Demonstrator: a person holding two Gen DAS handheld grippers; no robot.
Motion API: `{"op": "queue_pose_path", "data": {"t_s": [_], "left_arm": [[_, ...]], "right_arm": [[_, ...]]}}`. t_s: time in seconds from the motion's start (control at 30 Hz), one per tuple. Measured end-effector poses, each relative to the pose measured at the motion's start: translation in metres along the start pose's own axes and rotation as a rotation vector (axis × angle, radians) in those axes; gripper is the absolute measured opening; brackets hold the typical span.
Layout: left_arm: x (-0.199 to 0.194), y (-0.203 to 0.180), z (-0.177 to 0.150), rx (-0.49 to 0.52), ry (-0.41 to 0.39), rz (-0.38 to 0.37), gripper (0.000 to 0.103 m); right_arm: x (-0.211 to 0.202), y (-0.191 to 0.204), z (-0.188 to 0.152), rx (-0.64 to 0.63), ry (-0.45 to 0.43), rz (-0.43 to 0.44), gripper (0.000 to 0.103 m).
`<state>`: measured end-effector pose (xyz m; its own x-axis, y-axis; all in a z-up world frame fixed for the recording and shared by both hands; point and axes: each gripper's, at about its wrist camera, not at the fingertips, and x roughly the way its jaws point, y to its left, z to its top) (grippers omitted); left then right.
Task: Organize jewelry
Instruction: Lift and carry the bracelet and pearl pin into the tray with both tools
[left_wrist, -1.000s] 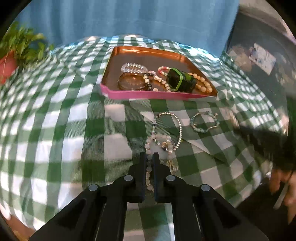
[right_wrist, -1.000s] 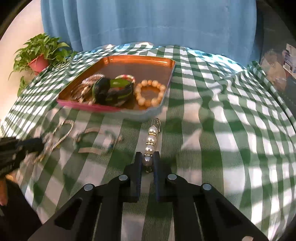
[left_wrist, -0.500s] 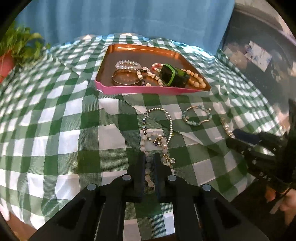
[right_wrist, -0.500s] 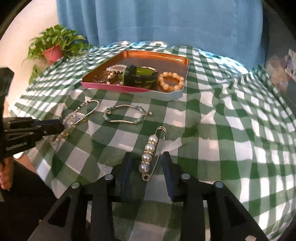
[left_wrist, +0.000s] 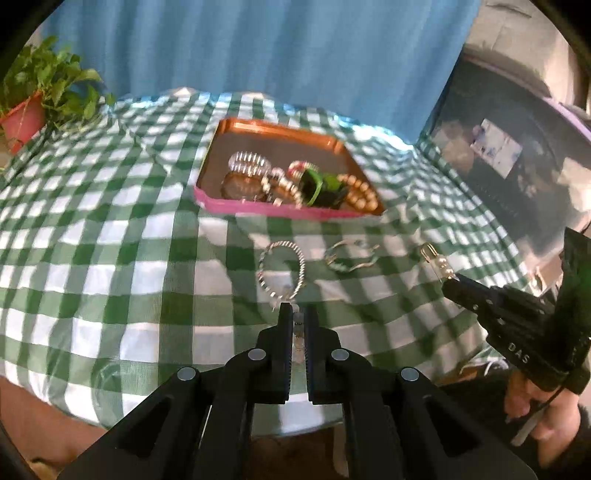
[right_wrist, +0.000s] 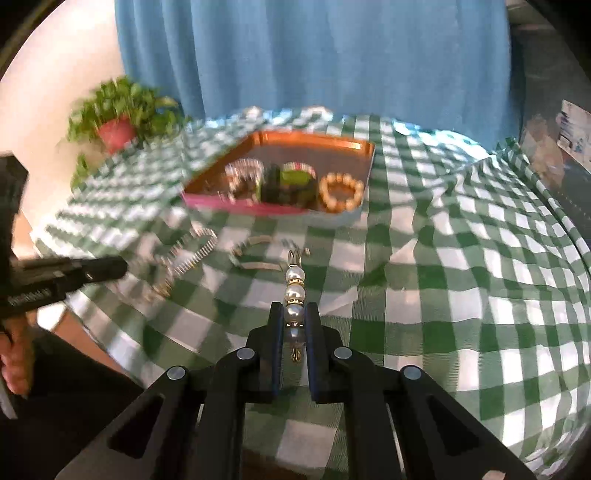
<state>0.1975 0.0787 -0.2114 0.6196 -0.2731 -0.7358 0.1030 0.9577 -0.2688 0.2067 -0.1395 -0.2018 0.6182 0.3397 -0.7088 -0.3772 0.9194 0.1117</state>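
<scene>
A pearl brooch pin (right_wrist: 294, 295) sits clamped in the right gripper (right_wrist: 294, 317), lifted above the checked tablecloth (right_wrist: 461, 295), while the left gripper (left_wrist: 296, 325) pinches one end of a beaded bracelet (left_wrist: 282, 271) (its loop trails toward the cloth). The copper tray (left_wrist: 236, 129) waits beyond; either thin piece could slip mid-carry, or the trailing loop could snag.

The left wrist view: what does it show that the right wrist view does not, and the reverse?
Only the left view: the left claw shut on a pale bead strand.
Only the right view: the right claw shut on a pearl safety-pin brooch, seen close up.
Both: copper rectangular tray, green checked tablecloth, potted plant.
</scene>
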Motion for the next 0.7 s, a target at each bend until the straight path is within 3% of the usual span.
{"op": "queue_pose_path", "data": {"t_s": [0.33, 0.5, 0.7], "left_arm": [[-0.07, -0.042, 0.018, 0.03, -0.128, 0.003, 0.006], [-0.1, -0.068, 0.025, 0.101, -0.198, 0.025, 0.006], [-0.136, -0.083, 0.041, 0.119, -0.295, -0.003, 0.006]], "right_arm": [[-0.071, 0.013, 0.008, 0.048, -0.11, 0.05, 0.009], [-0.098, 0.019, 0.024, 0.066, -0.157, 0.065, 0.009], [-0.12, 0.026, 0.045, 0.043, -0.213, 0.05, 0.01]]}}
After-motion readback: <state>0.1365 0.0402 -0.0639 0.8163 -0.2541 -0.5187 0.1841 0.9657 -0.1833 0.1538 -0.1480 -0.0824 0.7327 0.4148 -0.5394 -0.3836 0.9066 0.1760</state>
